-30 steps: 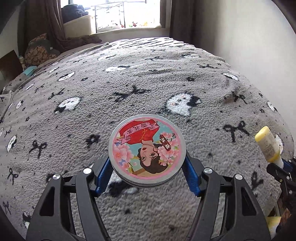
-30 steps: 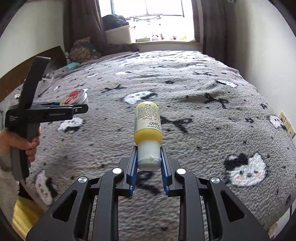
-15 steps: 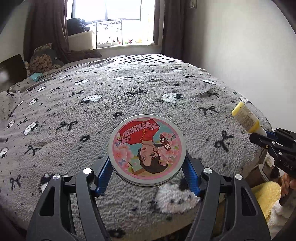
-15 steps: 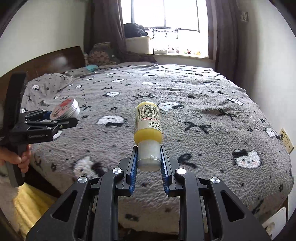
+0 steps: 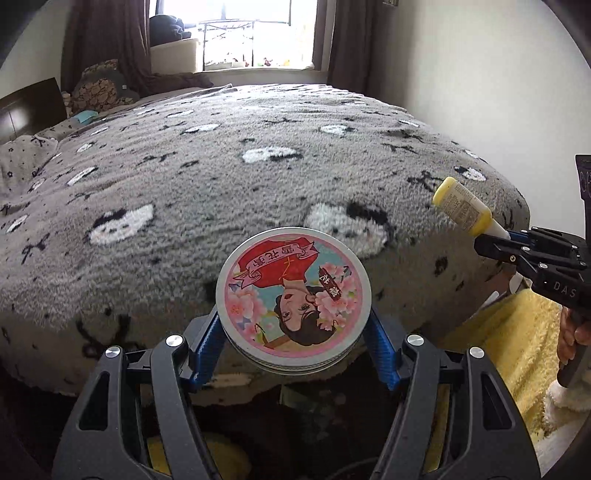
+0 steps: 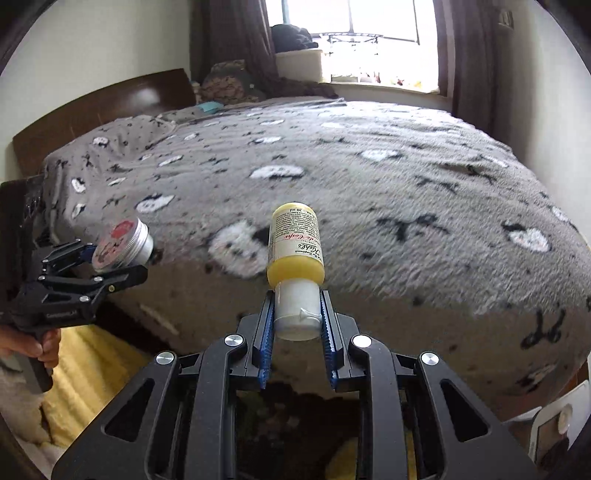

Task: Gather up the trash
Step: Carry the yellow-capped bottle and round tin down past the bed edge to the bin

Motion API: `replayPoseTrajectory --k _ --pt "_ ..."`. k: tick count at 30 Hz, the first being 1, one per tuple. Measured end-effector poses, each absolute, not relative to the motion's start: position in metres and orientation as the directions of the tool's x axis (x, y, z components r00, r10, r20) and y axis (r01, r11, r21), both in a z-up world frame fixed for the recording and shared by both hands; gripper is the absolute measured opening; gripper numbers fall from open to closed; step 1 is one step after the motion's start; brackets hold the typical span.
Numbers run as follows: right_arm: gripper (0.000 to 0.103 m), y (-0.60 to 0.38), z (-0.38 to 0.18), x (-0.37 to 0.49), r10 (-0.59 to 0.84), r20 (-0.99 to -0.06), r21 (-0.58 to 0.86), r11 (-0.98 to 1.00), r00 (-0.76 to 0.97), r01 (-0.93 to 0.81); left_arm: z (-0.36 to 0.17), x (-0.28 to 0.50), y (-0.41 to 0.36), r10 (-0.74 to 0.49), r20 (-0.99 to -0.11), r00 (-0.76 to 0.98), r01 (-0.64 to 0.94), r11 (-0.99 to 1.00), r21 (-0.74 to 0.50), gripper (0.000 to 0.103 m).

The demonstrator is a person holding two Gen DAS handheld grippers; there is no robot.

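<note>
My left gripper (image 5: 293,328) is shut on a round metal tin (image 5: 293,297) with a pink lid that shows a flower-and-portrait picture; its blue pads press on the tin's sides. The same tin (image 6: 123,243) and left gripper (image 6: 110,258) appear at the left of the right wrist view. My right gripper (image 6: 297,314) is shut on the white cap of a small yellow bottle (image 6: 296,245), which points away from me. That bottle (image 5: 463,211) also shows at the right of the left wrist view. Both items hang in the air at the foot edge of the bed.
A bed with a grey fleece blanket (image 5: 258,166) patterned with white faces and black bows fills both views. A dark headboard (image 6: 103,107), pillows and a window (image 6: 384,22) lie beyond. Yellow fabric (image 5: 517,332) lies at the right, below the bed's edge. White walls flank the bed.
Both grippers have pulled back from over the blanket to beyond the bed's foot edge, each keeping its item. The dark gap and yellow fabric below the bed edge have come into view.
</note>
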State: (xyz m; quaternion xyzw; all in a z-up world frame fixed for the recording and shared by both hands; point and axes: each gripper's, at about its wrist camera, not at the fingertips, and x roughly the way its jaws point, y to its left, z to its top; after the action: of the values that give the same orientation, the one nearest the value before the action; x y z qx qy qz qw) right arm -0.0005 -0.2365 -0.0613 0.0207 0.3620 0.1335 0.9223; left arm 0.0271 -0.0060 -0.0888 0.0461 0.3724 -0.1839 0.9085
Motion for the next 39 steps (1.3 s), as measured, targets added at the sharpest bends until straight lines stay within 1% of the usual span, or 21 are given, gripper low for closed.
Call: replayPoseTrajectory --k 8,12,22,33,39 --pt "0.024 -0.222 -0.108 -0.017 0.287 -0.747 0.177 0.955 0.6 -0.236 -0.139 0.001 -0.002 -0.301 -0.765 0.569 0.335 0.935 -0.118 0.064" --pt "0.024 -0.215 -0.135 -0.022 0.299 -0.788 0.197 0.95 0.538 -0.241 -0.174 -0.005 -0.007 -0.288 -0.816 0.502 0.321 0.938 -0.134 0.064" --pt "0.024 -0.2 -0.19 -0.019 0.288 -0.869 0.201 0.949 0.403 -0.245 -0.244 -0.01 -0.013 -0.246 -0.902 0.354 0.272 0.95 -0.152 0.064" --pt "0.024 -0.189 -0.238 -0.005 0.25 -0.926 0.198 0.96 0.283 -0.2 -0.28 0.003 -0.017 -0.221 -0.937 0.271 0.268 0.952 -0.147 0.064" --pt "0.024 -0.188 -0.246 0.002 0.266 -0.929 0.224 0.957 0.256 -0.184 -0.292 0.007 -0.022 -0.233 -0.946 0.224 0.283 0.945 -0.166 0.064"
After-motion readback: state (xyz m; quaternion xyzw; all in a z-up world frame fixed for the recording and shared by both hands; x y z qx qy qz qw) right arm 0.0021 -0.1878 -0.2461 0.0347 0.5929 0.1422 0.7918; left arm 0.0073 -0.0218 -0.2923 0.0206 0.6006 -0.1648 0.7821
